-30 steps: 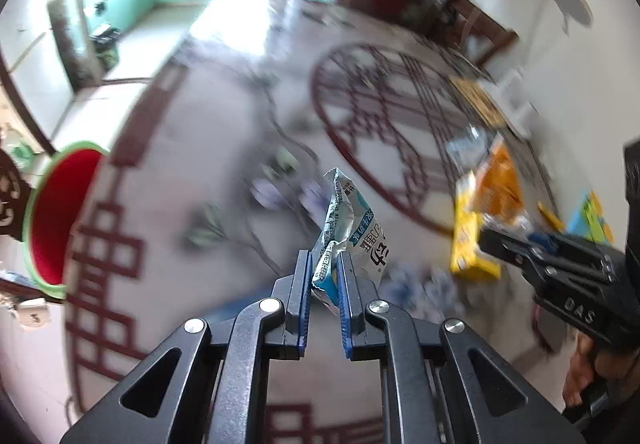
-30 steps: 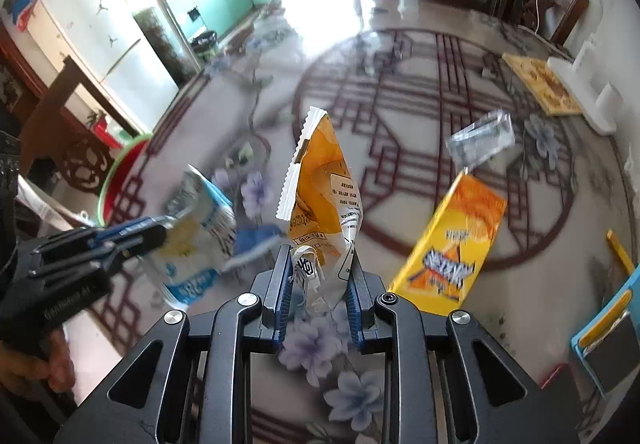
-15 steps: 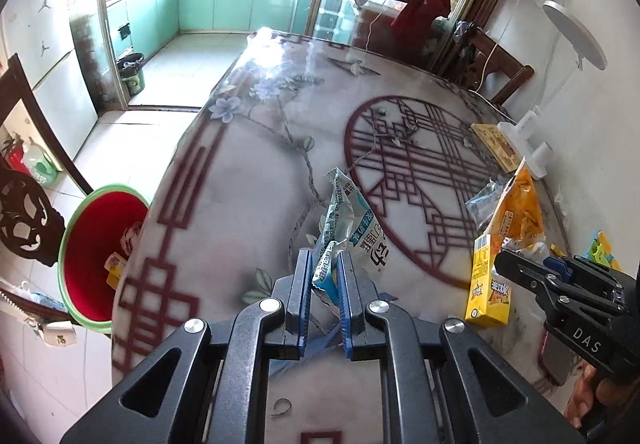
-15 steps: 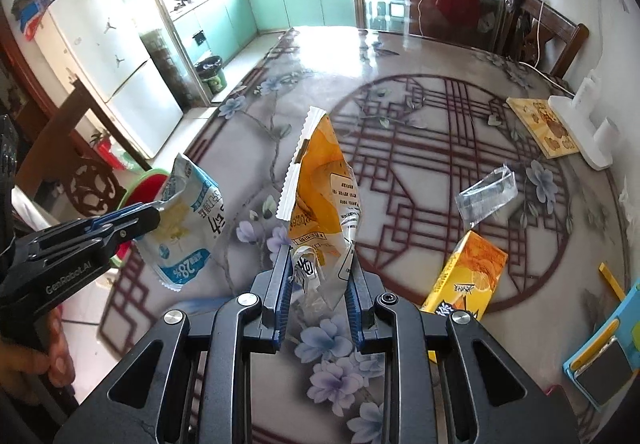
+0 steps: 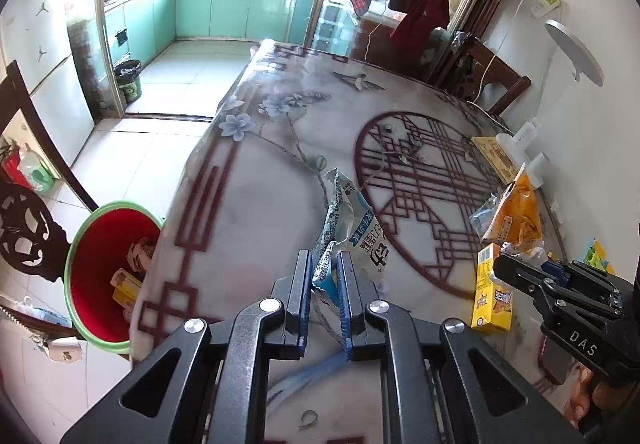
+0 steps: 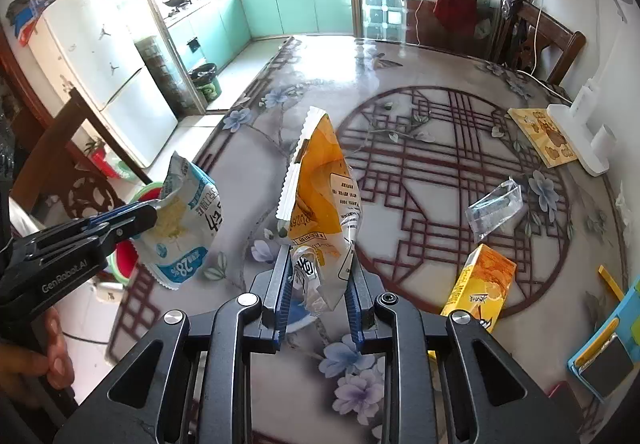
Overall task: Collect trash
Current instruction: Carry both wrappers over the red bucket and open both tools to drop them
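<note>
My left gripper (image 5: pixel 324 276) is shut on a white-and-blue snack wrapper (image 5: pixel 352 228), held upright above the table; it also shows in the right wrist view (image 6: pixel 184 220). My right gripper (image 6: pixel 318 284) is shut on an orange snack bag (image 6: pixel 322 184), also held above the table and seen in the left wrist view (image 5: pixel 516 212). A red bin with a green rim (image 5: pixel 104 268) stands on the floor left of the table, with trash inside. A yellow carton (image 6: pixel 480 284) and a clear plastic wrapper (image 6: pixel 494 208) lie on the table.
The table (image 5: pixel 260 212) has a floral cloth under a glossy cover. A dark carved chair (image 5: pixel 24 228) stands beside the bin. A yellow booklet (image 6: pixel 544 134), a white lamp base (image 6: pixel 584 140) and a blue item (image 6: pixel 608 356) sit at the right. A fridge (image 6: pixel 100 64) stands left.
Both grippers have lifted and pulled back from the table with their wrappers held. The view has widened, and the red bin and the kitchen beyond have come into sight.
</note>
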Available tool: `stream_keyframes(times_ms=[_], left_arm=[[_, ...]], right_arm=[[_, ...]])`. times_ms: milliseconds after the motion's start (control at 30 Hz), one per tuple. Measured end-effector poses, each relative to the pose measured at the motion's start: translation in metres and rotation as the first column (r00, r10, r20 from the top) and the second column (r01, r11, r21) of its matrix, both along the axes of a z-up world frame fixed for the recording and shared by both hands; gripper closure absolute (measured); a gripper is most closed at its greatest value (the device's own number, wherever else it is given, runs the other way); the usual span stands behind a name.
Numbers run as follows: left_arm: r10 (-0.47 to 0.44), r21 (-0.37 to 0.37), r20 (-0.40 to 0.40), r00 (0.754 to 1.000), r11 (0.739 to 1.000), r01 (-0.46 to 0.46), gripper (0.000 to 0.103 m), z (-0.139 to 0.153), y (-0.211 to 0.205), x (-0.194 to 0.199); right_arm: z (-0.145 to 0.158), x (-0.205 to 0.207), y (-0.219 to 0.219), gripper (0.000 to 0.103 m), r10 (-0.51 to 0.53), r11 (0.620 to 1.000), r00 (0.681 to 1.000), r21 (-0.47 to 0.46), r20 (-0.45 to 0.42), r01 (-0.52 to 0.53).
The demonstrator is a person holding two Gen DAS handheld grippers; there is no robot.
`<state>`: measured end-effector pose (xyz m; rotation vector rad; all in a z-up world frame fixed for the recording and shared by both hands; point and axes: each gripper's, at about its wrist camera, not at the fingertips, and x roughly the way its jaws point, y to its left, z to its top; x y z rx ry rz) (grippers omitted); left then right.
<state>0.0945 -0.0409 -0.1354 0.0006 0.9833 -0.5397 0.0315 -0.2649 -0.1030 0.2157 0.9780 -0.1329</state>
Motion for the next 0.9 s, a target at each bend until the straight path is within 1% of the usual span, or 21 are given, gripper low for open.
stream_keyframes(times_ms=[200, 533, 900], left_arm=[[0.021, 0.004, -0.012, 1.0, 1.0, -0.021, 0.093, -0.005, 0.019, 0.013], [0.075, 0.004, -0.026, 0.997, 0.997, -0.075, 0.093, -0.013, 0.062, 0.038], [0.185, 0.025, -0.059, 0.981, 0.983, -0.184, 0.093, -0.034, 0.139, 0.07]], right_arm=[[0.001, 0.01, 0.015, 0.08, 0.01, 1.0, 1.0, -0.004, -0.001, -0.01], [-0.002, 0.037, 0.051, 0.08, 0.058, 0.998, 0.998, -0.006, -0.013, -0.058], [-0.011, 0.08, 0.111, 0.08, 0.148, 0.989, 0.988, 0.004, -0.035, -0.148]])
